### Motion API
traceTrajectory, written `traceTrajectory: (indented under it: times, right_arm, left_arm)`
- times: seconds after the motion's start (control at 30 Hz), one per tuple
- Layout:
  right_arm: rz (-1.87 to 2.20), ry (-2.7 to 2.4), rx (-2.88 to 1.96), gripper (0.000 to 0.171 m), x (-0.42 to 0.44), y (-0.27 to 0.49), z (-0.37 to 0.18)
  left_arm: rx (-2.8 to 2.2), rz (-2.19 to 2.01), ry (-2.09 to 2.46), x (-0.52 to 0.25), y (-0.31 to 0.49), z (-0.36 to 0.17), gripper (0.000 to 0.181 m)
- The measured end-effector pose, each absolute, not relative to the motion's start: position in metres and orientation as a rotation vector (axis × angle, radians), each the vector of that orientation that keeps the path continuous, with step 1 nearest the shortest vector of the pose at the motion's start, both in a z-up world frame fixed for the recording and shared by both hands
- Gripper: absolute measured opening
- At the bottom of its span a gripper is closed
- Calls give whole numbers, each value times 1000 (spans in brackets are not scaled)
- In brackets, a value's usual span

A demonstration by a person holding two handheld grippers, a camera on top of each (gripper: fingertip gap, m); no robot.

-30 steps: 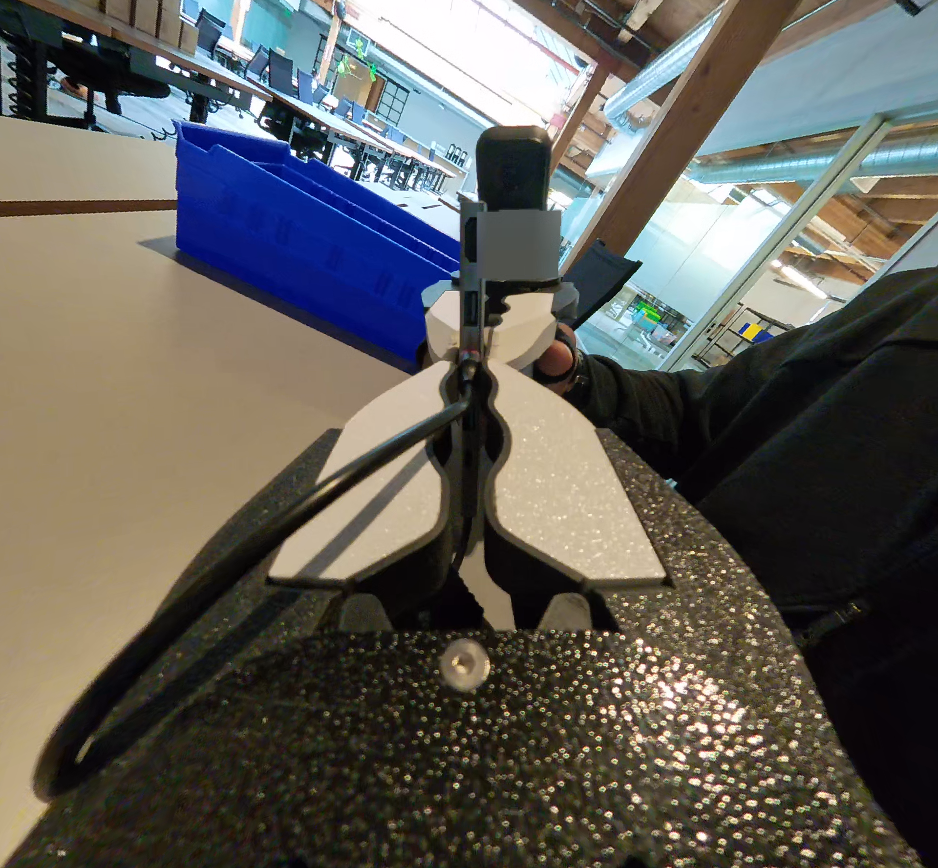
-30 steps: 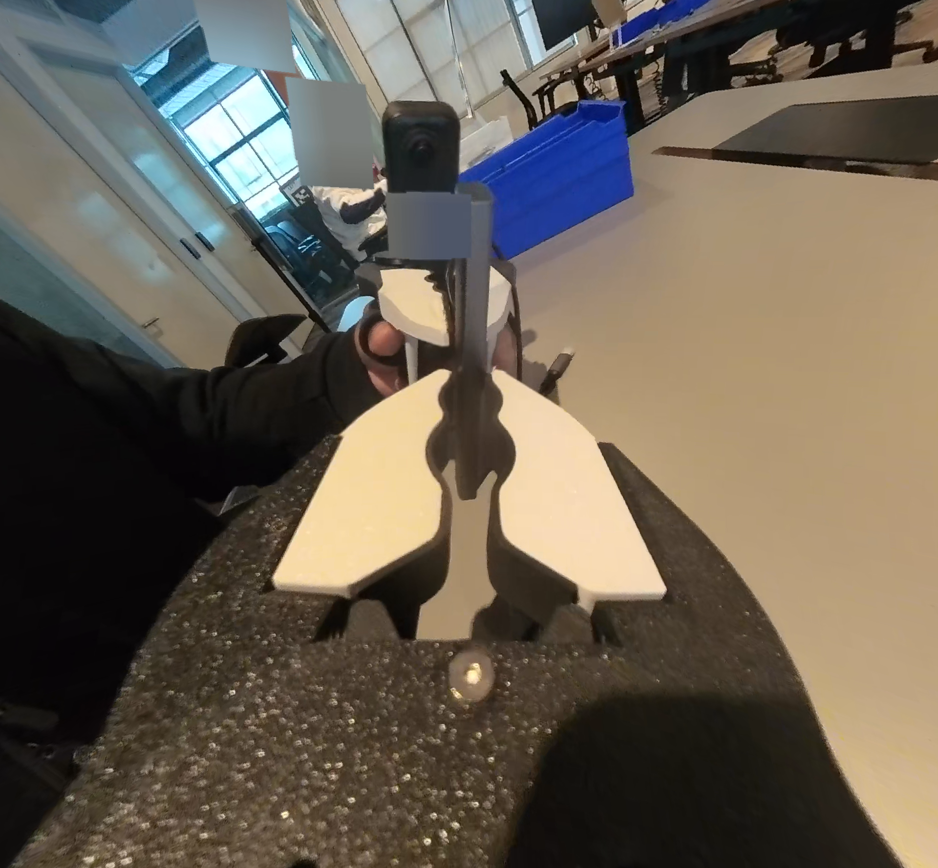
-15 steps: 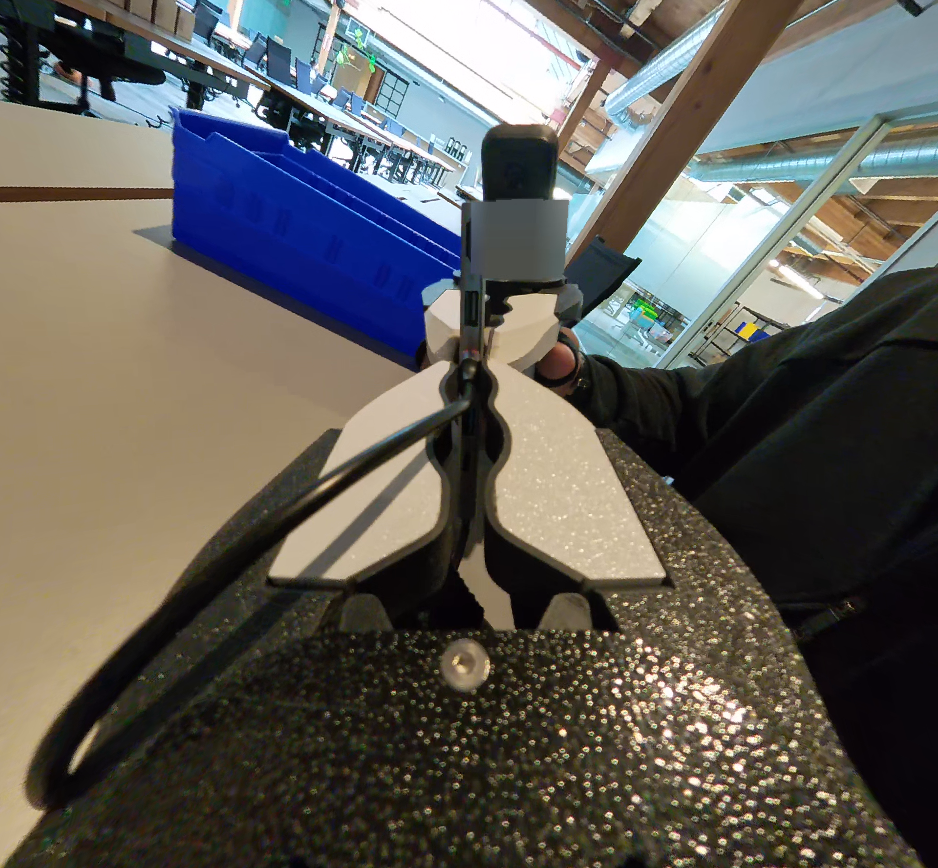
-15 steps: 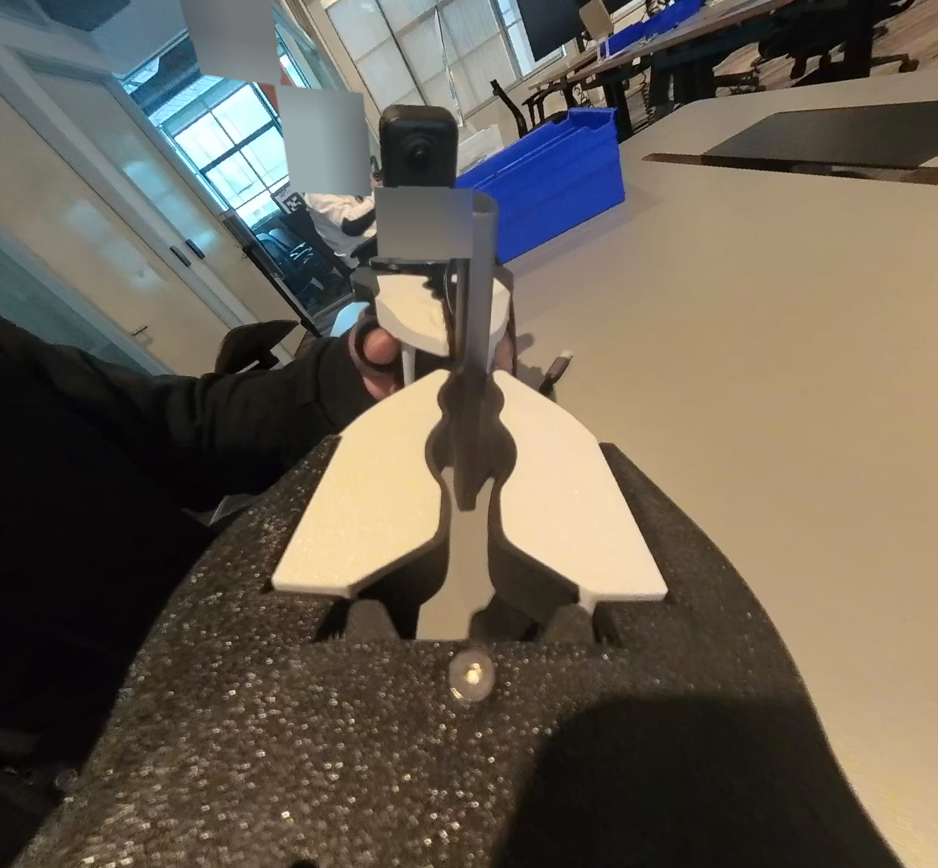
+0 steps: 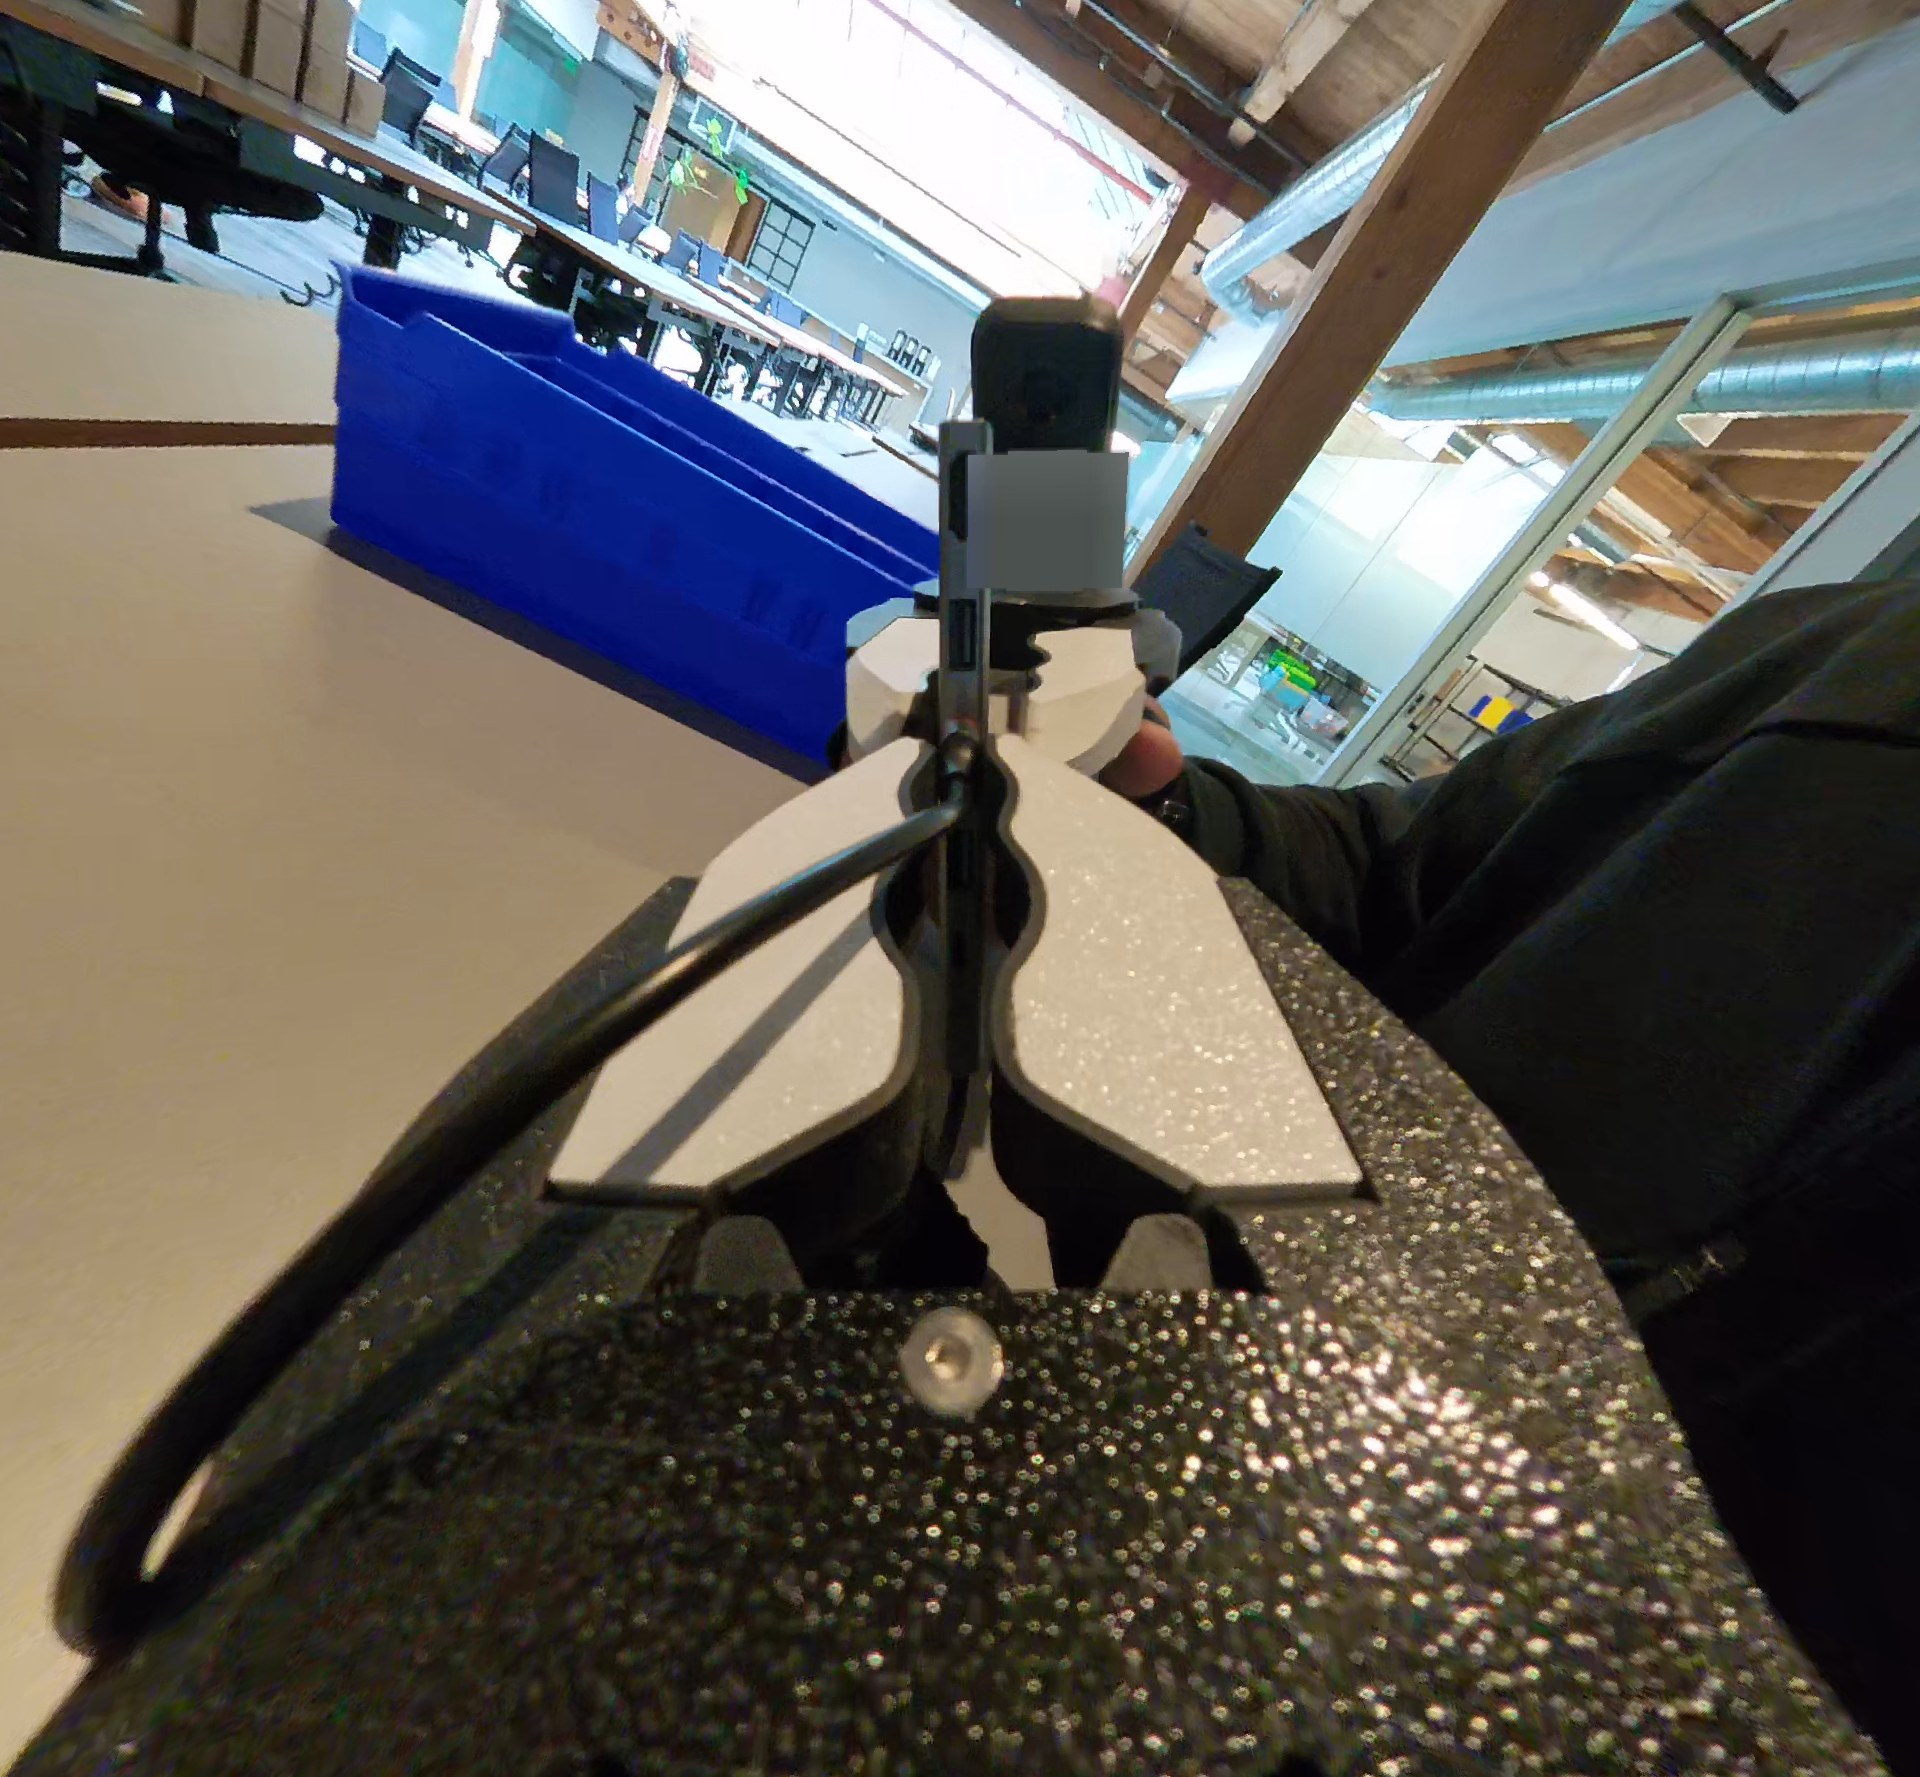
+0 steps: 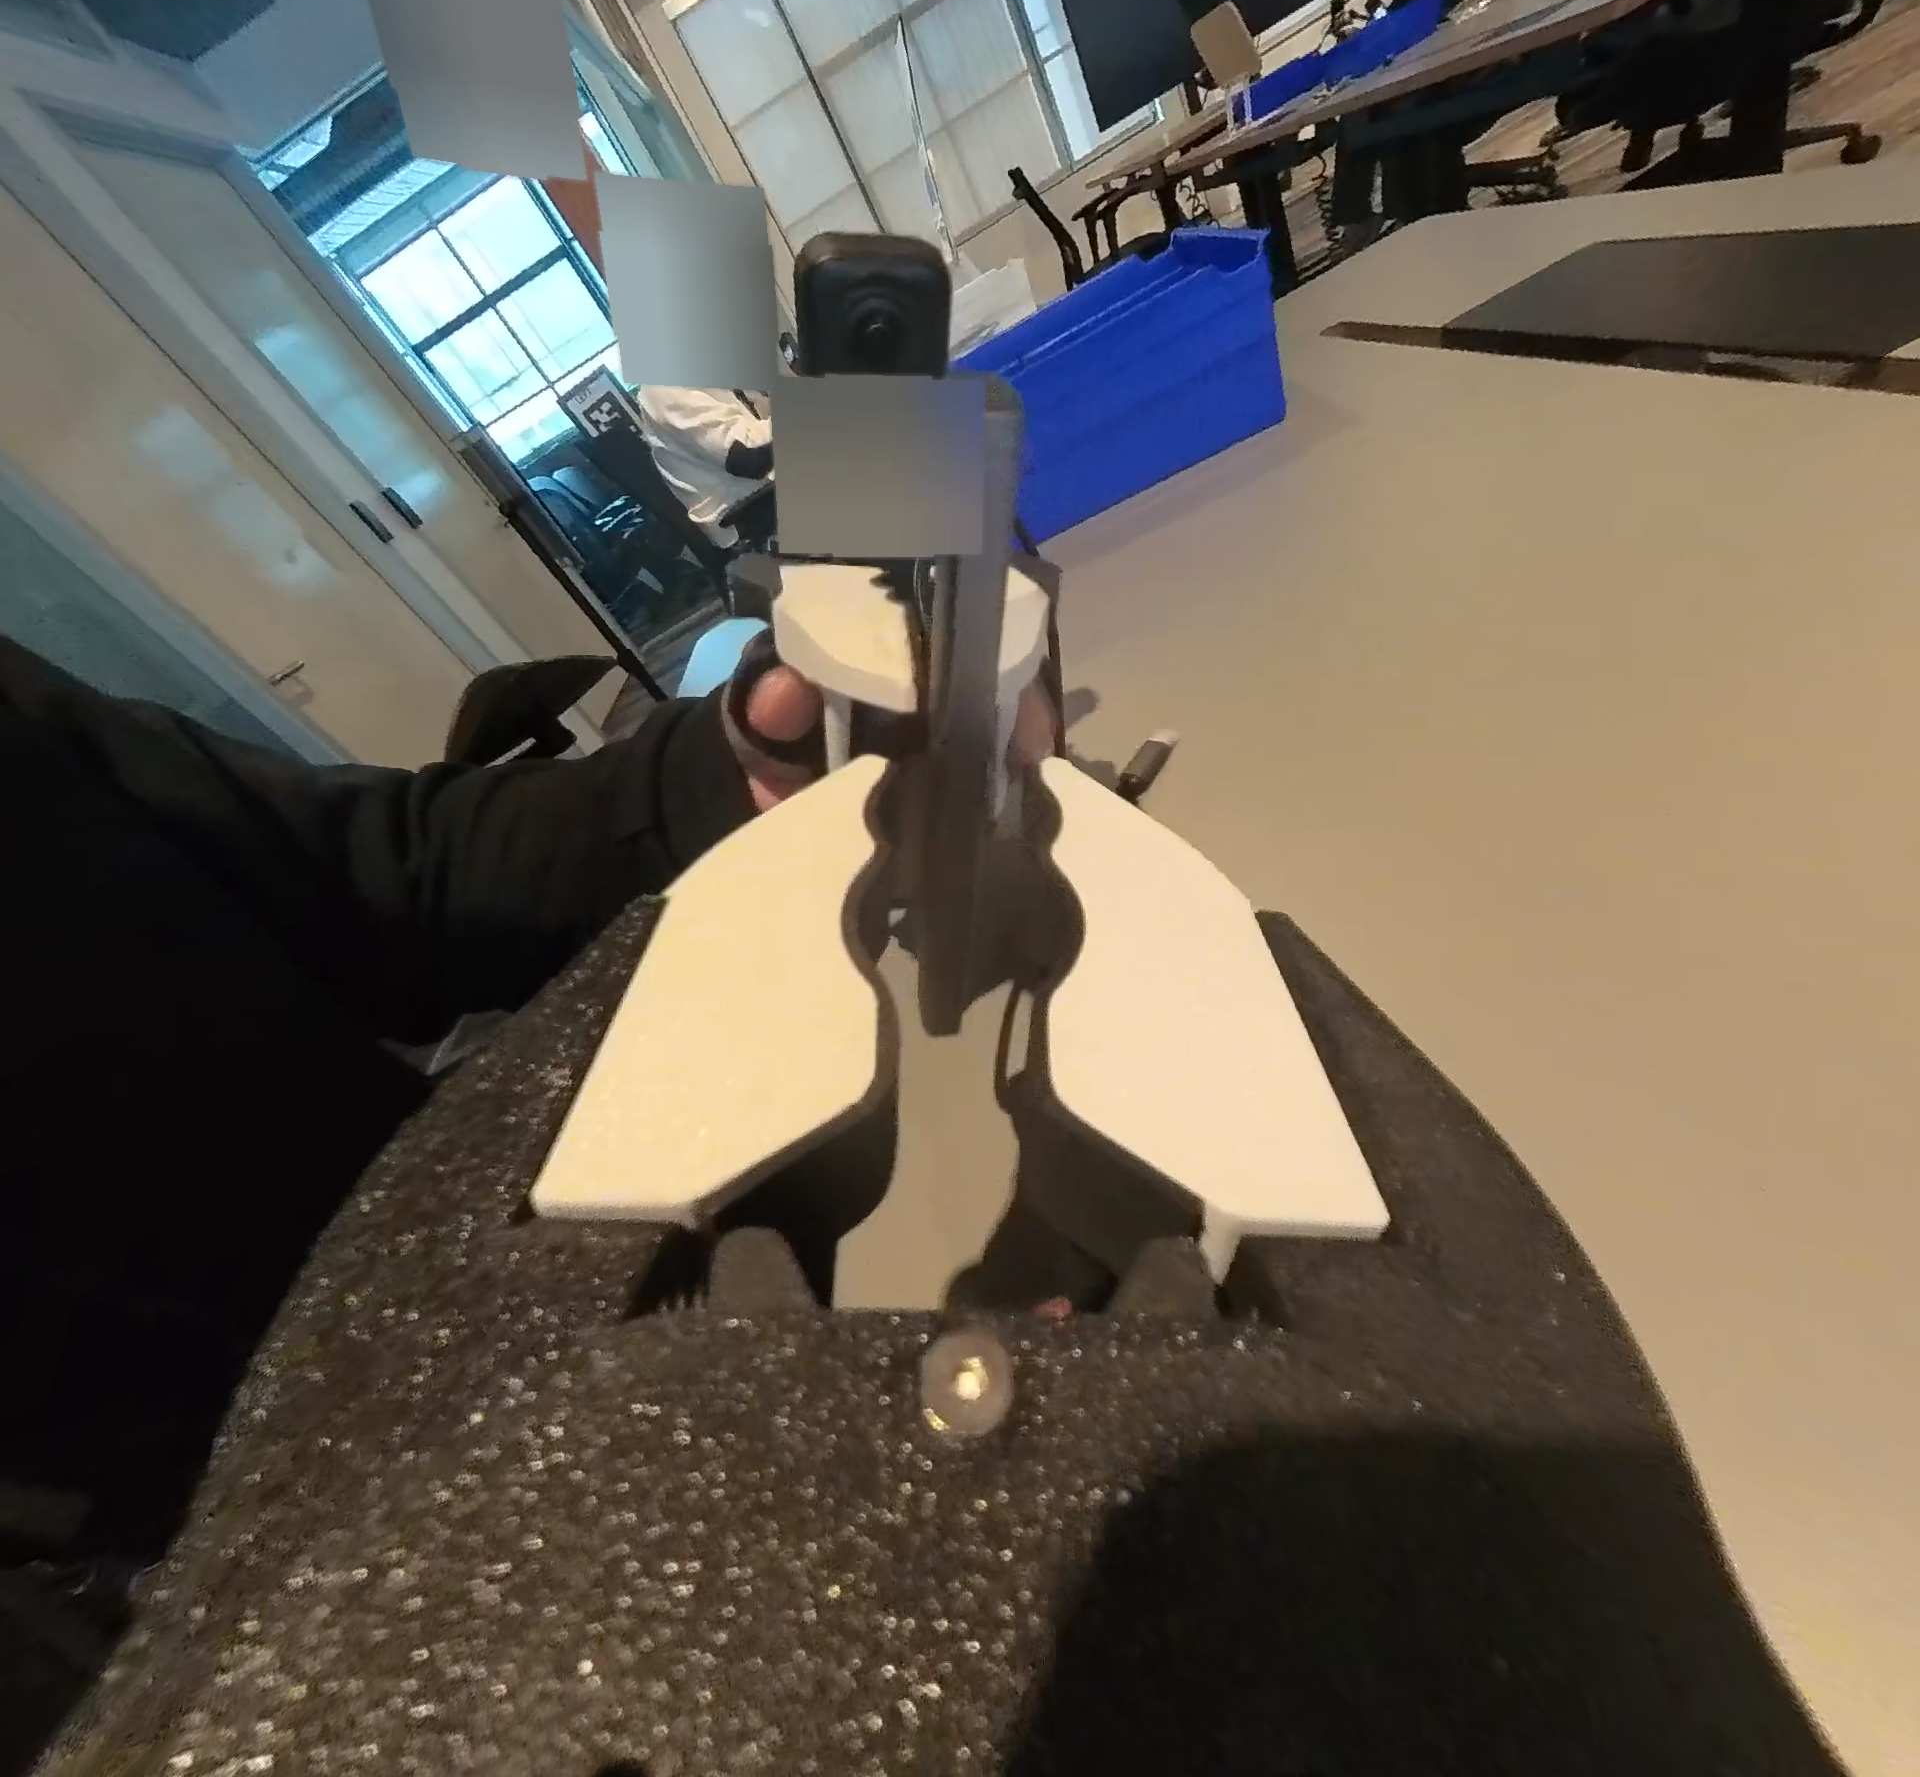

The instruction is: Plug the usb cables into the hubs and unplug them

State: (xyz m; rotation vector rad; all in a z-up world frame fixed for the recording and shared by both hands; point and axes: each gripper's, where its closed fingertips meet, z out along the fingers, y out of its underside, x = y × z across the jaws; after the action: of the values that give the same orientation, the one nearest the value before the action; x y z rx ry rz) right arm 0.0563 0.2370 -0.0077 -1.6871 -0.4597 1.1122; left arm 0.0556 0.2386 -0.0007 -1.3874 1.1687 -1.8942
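Note:
A thin grey USB hub (image 5: 961, 522) stands edge-on between my two grippers, which face each other. My left gripper (image 5: 961, 763) is shut on one edge of it. A black USB cable (image 5: 665, 979) joins that edge at my fingertips and loops down to the lower left. An empty port (image 5: 964, 638) shows just above. My right gripper (image 6: 961, 777) is shut on the opposite edge of the hub (image 6: 961, 896). A loose USB plug (image 6: 1148, 756) shows just beyond my right fingers, above the table. Each view shows the other gripper at the far side, the right one (image 5: 992, 688) and the left one (image 6: 899, 652).
A blue plastic bin (image 5: 582, 501) stands on the grey table (image 5: 260, 792) behind the hub; it also shows in the right wrist view (image 6: 1132, 397). A dark mat (image 6: 1714, 293) lies at the far right. The person's black sleeves (image 5: 1558, 896) (image 6: 312, 896) border the inner side. The tips of both grippers are at nearly the same place.
Both grippers have shifted a little with the hub, so the bin sits elsewhere in each view. The right jaws stand slightly wider and the hub looks tilted between them.

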Motion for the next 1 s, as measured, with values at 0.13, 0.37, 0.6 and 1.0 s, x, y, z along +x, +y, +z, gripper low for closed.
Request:
traceTrajectory:
  times: [0.13,0.37,0.6,1.0]
  right_arm:
    - [1126,-457,-1675,10,58,236,-5]
    - [1147,-497,-1667,9,54,231,-4]
    - [1157,-509,-1684,9,51,231,-10]
    - [1116,-474,-1649,10,51,234,-1]
  left_arm:
    - [-1383,-1898,1157,53,241,2,7]
    - [-1382,-1916,1194,51,236,3,7]
    - [-1421,-1912,1211,51,236,-2,7]
    - [-1395,-1920,1213,58,228,-2,7]
